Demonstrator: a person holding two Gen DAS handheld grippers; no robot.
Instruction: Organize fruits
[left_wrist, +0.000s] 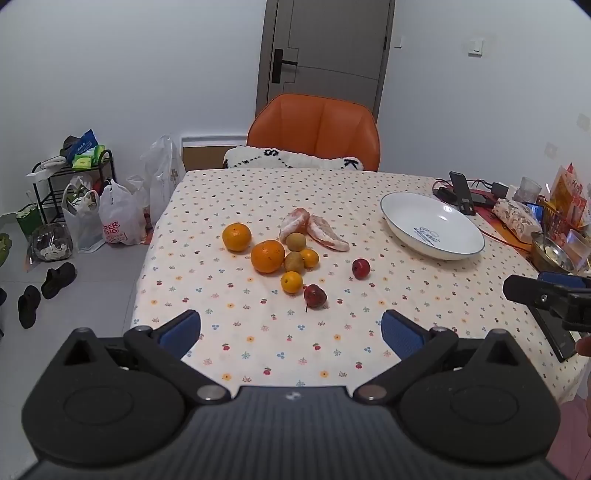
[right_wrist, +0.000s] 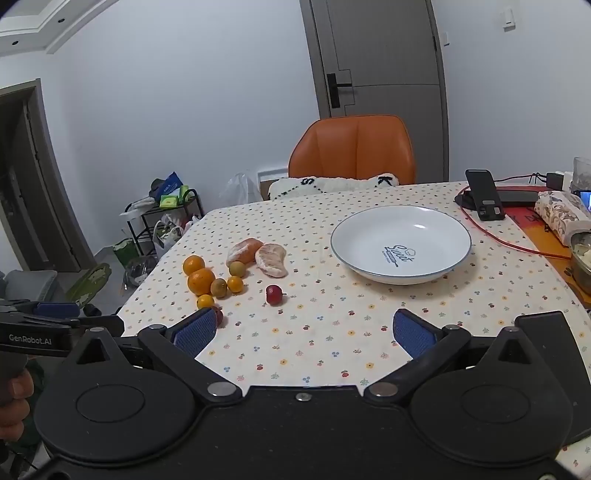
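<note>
Your left claw (left_wrist: 291, 332) hangs spread wide above the near edge of the counter (left_wrist: 406, 314), holding nothing. Your right claw (right_wrist: 304, 328) is spread just as wide and empty too. The fruits (left_wrist: 284, 254) lie loose in a cluster on the flowered cloth, left of the white plate (right_wrist: 400, 243), which holds no fruit. One small red fruit (right_wrist: 274, 294) sits apart, between cluster and plate.
</note>
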